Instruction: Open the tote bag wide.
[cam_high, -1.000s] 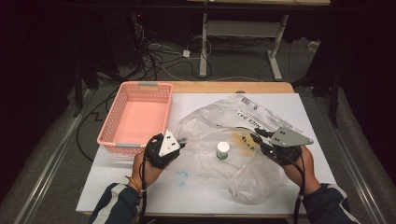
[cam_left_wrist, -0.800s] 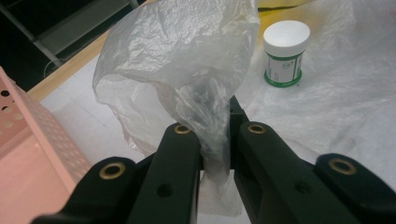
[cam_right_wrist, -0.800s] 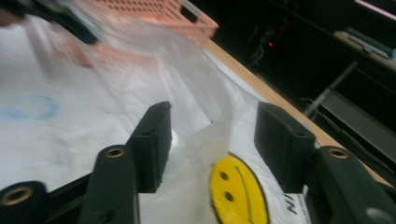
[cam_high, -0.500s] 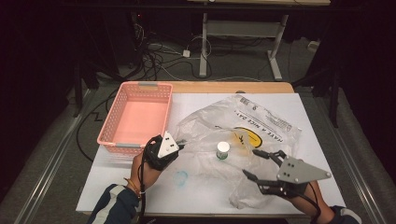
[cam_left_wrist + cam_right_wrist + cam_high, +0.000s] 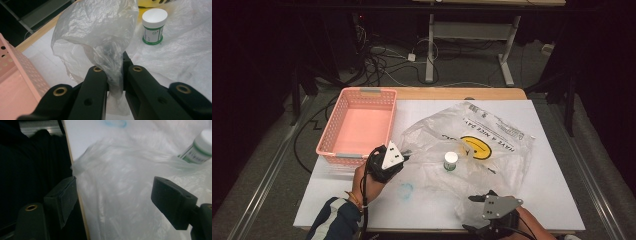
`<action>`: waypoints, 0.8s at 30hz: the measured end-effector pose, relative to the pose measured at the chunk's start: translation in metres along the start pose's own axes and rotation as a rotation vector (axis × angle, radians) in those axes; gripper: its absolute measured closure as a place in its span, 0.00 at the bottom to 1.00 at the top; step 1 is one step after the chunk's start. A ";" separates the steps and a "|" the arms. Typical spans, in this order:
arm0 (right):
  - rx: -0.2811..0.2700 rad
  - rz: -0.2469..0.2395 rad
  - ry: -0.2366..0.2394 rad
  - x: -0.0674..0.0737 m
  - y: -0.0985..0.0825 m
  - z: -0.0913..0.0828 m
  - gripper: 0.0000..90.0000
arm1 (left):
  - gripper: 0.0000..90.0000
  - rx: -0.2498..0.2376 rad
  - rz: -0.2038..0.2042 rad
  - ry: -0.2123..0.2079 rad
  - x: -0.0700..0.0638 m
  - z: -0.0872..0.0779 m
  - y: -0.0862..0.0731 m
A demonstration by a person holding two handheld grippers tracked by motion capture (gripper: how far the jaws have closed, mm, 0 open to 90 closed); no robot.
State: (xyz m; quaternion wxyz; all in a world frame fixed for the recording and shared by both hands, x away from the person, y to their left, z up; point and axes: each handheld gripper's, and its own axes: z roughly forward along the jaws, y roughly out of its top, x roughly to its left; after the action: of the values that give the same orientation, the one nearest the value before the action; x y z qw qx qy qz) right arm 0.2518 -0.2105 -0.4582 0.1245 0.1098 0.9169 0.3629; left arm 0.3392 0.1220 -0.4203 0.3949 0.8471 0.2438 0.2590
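Dark floor strewn with cables surrounds a white-topped counter (image 5: pixel 557 200) with a wooden far edge. On it lie a pink perforated basket (image 5: pixel 357 125) at the left and a clear plastic bag (image 5: pixel 492 160) printed with a yellow smiley, spread across the middle and right. A small white-capped jar with a green label (image 5: pixel 451 161) stands upright at the bag's middle; whether it sits inside the film or on top of it cannot be told.

The left gripper (image 5: pixel 404 152) is closed on a bunched fold of the bag's left edge, just beside the basket's near right corner; in the left gripper view the film (image 5: pixel 100 37) balloons up above the jaws, which pinch it tight, with the jar (image 5: pixel 153 26) beyond. The right gripper (image 5: pixel 479 197) sits at the near edge of the counter, its jaws spread wide on either side of the bag's near edge (image 5: pixel 120 195), holding nothing; one jaw hangs off the counter's side.

The step in hand looks like taking hold of the bag at two points, perhaps to open or lift it. Next, the right gripper likely needs to ease forward over the near film and close on one layer only, while the left holds firm. A careless tug could tip the jar.
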 end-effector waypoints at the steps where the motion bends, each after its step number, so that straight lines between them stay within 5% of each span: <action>1: 0.018 -0.002 -0.001 0.000 -0.001 0.004 0.25 | 0.96 0.000 -0.001 0.000 0.000 0.000 0.000; 2: 0.018 -0.002 -0.001 0.000 -0.001 0.004 0.25 | 0.96 0.002 0.002 0.001 0.000 0.000 0.000; 3: 0.050 0.001 -0.024 -0.001 -0.005 0.011 0.40 | 0.96 0.002 0.000 -0.001 0.000 0.000 -0.001; 5: 0.061 0.027 -0.044 -0.004 -0.007 0.013 0.47 | 0.96 0.003 0.004 -0.002 0.000 0.001 -0.001; 6: 0.048 0.064 -0.044 -0.012 -0.009 0.013 0.69 | 0.96 0.001 0.003 -0.004 -0.001 0.001 0.000; 7: 0.056 0.060 -0.076 -0.014 -0.009 0.012 0.75 | 0.96 -0.001 -0.001 0.002 -0.001 0.001 0.000; 12: 0.005 0.073 -0.146 -0.022 -0.006 0.001 0.95 | 0.96 -0.009 0.003 -0.001 -0.001 0.000 0.001; 16: -0.106 0.070 -0.253 -0.028 0.001 -0.016 0.98 | 0.96 -0.039 -0.015 0.005 0.000 0.000 0.003; 17: -0.140 0.054 -0.317 -0.030 0.006 -0.022 0.99 | 0.96 -0.044 -0.033 0.013 -0.001 0.001 0.005; 18: -0.140 0.054 -0.317 -0.030 0.006 -0.022 0.99 | 0.96 -0.052 -0.036 0.029 -0.001 0.002 0.007; 23: -0.255 0.024 -0.485 -0.044 0.017 -0.036 1.00 | 0.96 -0.098 -0.031 0.065 -0.004 0.006 0.017; 24: -0.255 0.024 -0.485 -0.044 0.017 -0.036 1.00 | 0.96 -0.108 -0.029 0.075 -0.005 0.007 0.020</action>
State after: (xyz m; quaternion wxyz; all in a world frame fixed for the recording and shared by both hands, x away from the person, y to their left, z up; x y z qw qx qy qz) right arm 0.2838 -0.2341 -0.4149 0.3490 0.1880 0.8058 0.4400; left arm 0.3439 0.1041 -0.4093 0.4345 0.8105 0.2565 0.2976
